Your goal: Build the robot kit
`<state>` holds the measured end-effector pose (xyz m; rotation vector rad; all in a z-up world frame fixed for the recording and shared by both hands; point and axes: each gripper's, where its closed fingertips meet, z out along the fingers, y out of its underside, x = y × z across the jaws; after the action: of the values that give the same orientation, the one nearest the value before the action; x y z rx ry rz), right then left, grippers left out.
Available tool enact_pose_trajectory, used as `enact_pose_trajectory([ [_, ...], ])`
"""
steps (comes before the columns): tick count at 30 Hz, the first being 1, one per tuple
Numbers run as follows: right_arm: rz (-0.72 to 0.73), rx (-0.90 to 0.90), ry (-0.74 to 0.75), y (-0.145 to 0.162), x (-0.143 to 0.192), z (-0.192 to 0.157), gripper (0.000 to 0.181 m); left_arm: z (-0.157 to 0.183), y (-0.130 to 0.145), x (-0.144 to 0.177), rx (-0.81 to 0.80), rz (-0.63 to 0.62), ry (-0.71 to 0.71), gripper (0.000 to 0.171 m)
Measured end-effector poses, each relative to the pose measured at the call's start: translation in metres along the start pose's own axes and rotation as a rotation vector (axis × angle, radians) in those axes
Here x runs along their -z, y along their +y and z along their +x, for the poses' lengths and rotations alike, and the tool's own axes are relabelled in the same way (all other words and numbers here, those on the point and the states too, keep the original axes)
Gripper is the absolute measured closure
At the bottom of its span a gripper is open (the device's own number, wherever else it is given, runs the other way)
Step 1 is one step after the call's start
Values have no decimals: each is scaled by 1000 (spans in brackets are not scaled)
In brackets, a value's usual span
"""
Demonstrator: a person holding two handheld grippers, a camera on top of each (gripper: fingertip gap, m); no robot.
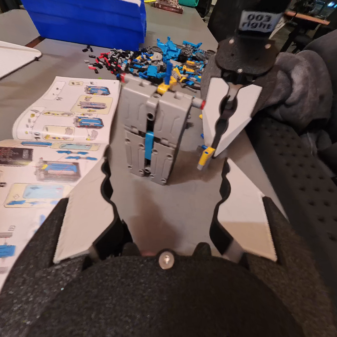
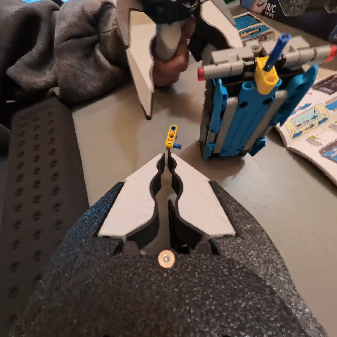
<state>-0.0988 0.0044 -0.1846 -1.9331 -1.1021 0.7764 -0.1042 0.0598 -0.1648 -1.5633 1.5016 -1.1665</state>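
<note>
Left hand-held gripper [image 1: 165,184]: wide apart, holding nothing, near the gray and blue brick model [image 1: 152,131].
Right hand-held gripper [image 2: 166,155]: pinching a small yellow brick piece [image 2: 171,136].
Bench [image 2: 255,209]: gray.

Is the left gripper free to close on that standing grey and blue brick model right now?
Probably yes. The left gripper is open and empty, the model stands directly ahead on bare table, and the right gripper, holding a small yellow piece, sits off to its side.

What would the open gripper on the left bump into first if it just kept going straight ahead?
Most likely the upright grey and blue brick model, which stands on the table right in line with the gap between the left gripper's open fingers. Only bare table shows between them, though depth is hard to judge.
</note>
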Motion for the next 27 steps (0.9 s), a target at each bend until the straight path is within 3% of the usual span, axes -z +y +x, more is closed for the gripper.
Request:
enact_pose_trajectory([
  [3, 9, 77, 10, -12, 3, 6, 179, -14, -6, -10, -51, -16, -17, 46],
  [14, -17, 136, 14, -22, 5, 18, 179, 4, -16, -31, -109, -87, 232, 45],
  [21, -16, 125, 13, -26, -1, 19, 179, 7, -15, -31, -96, -83, 259, 71],
  [27, 7, 105, 13, -28, 4, 24, 179, 3, -16, -32, -113, -77, 224, 81],
])
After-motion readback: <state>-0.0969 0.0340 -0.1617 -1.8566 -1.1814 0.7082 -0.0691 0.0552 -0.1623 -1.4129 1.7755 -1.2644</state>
